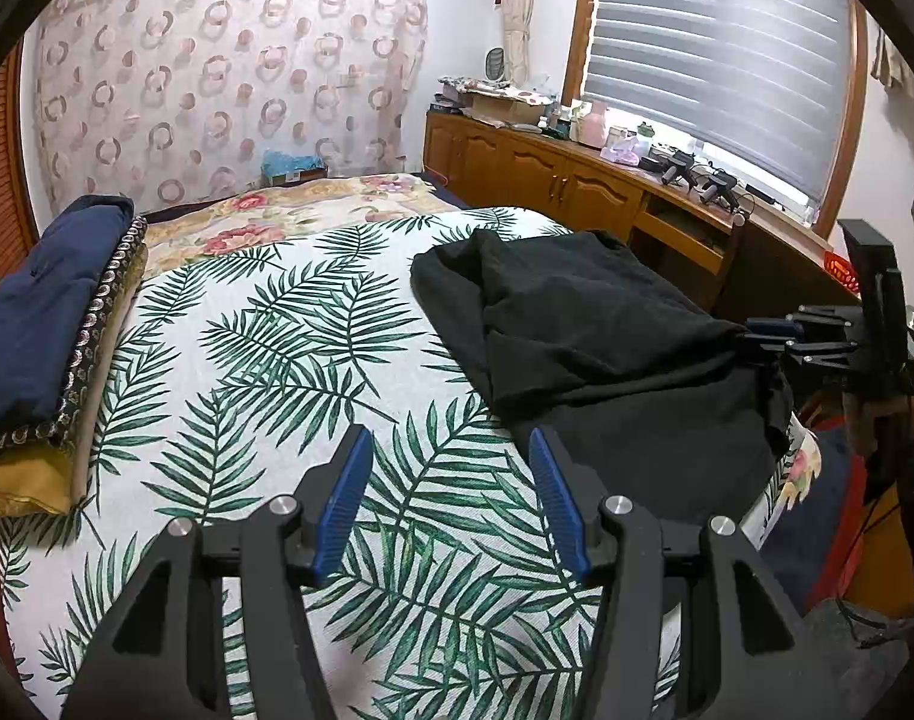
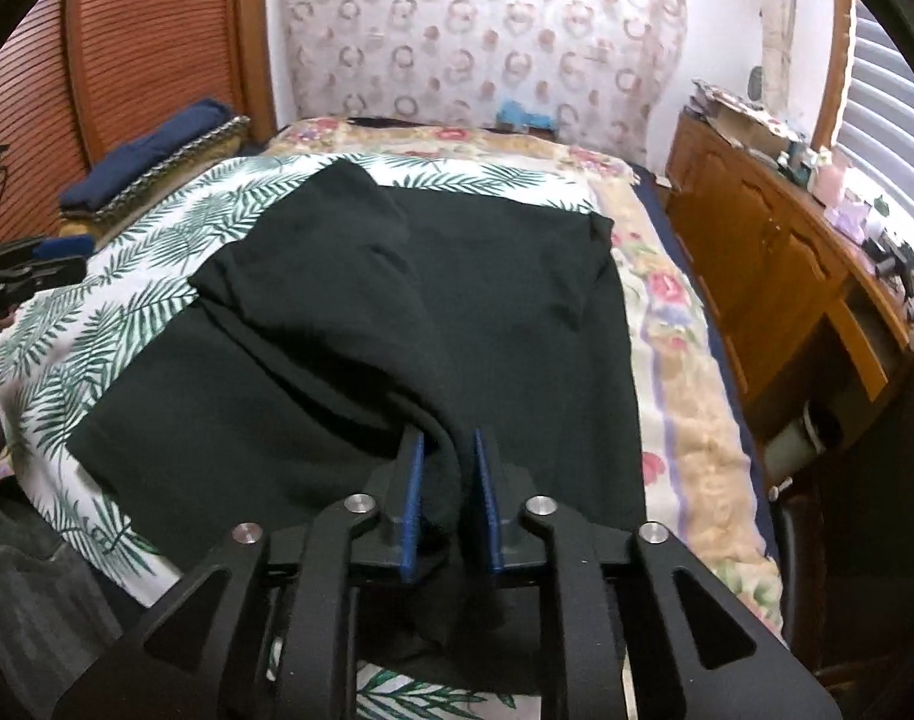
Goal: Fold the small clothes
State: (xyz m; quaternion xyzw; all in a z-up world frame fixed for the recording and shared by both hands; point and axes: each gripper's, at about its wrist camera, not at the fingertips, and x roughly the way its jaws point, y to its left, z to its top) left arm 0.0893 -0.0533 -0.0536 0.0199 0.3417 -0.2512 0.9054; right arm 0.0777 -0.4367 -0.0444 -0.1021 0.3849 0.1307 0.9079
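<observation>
A black garment (image 1: 583, 330) lies crumpled on the right side of the palm-leaf bedspread (image 1: 289, 324). It fills the middle of the right wrist view (image 2: 349, 324). My right gripper (image 2: 448, 444) is shut on a bunched fold of the black garment at its near edge; it also shows in the left wrist view (image 1: 757, 333) at the garment's right end. My left gripper (image 1: 451, 450) is open and empty above the bedspread, left of the garment's near corner. It shows at the left edge of the right wrist view (image 2: 43, 264).
A stack of folded clothes, navy on top (image 1: 43, 324), sits at the bed's left side. A floral blanket (image 1: 313, 204) covers the far end. A wooden cabinet (image 1: 553, 180) with clutter runs along the right wall under the window. An orange basket (image 1: 844, 273) stands at the right.
</observation>
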